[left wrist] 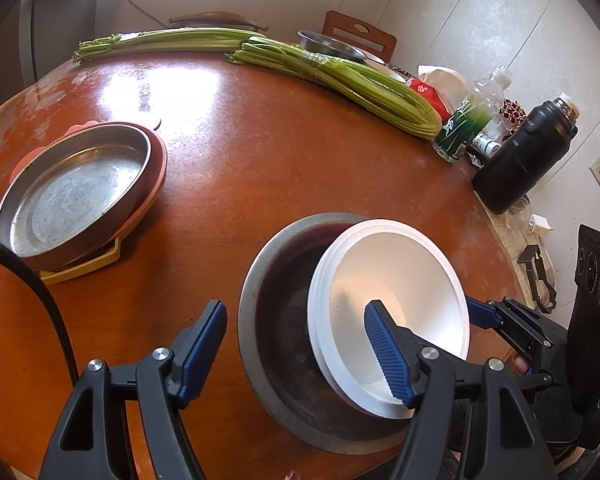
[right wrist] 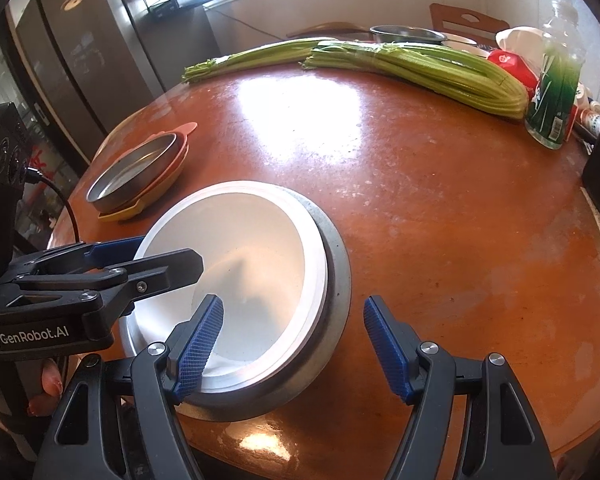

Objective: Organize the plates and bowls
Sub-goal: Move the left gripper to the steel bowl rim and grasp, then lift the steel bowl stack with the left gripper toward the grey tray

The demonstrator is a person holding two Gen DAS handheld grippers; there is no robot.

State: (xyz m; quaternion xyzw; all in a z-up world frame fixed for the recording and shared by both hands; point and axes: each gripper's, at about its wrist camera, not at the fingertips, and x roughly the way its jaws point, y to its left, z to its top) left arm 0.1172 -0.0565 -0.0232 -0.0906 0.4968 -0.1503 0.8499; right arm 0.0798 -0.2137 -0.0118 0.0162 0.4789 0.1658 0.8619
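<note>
Both grippers are sitting open and holding nothing: white bowl [left wrist: 388,312] is resting tilted inside the metal bowl [left wrist: 284,344] on the tabletop [left wrist: 260,152], left gripper [left wrist: 296,344] straddling its near rim, right gripper [right wrist: 294,344] seeing it at 10 o'clock.

A home kitchen: wooden dining table [right wrist: 420,184], fridge [right wrist: 80,52], celery bunches [left wrist: 340,76], thermos [left wrist: 528,152].
</note>
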